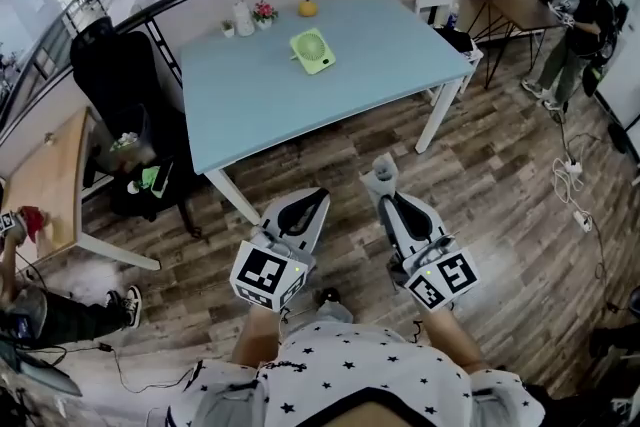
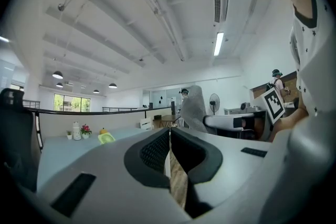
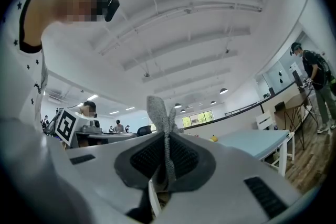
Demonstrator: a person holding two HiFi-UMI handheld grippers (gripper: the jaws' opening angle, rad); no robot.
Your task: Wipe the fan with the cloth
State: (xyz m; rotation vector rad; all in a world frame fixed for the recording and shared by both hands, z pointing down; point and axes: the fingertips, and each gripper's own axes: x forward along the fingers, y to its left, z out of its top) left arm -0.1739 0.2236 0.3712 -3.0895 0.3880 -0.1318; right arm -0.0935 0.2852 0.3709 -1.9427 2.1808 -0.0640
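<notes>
Right gripper (image 3: 167, 139): jaws are pinching a grey cloth (image 3: 159, 113) tight, its folded end sticking up past the tips (also seen in the head view, cloth (image 1: 384, 173) above the right gripper (image 1: 385, 193)). Left gripper (image 2: 169, 132): jaws are pressing together with only a thin slit between them, holding nothing. Both grippers, left gripper (image 1: 310, 202) included, are hanging close to the person's body over the wooden floor. The green fan (image 1: 312, 50) is lying flat on the light blue table (image 1: 280, 110), well apart from both grippers, near a flower pot (image 1: 264, 13).
</notes>
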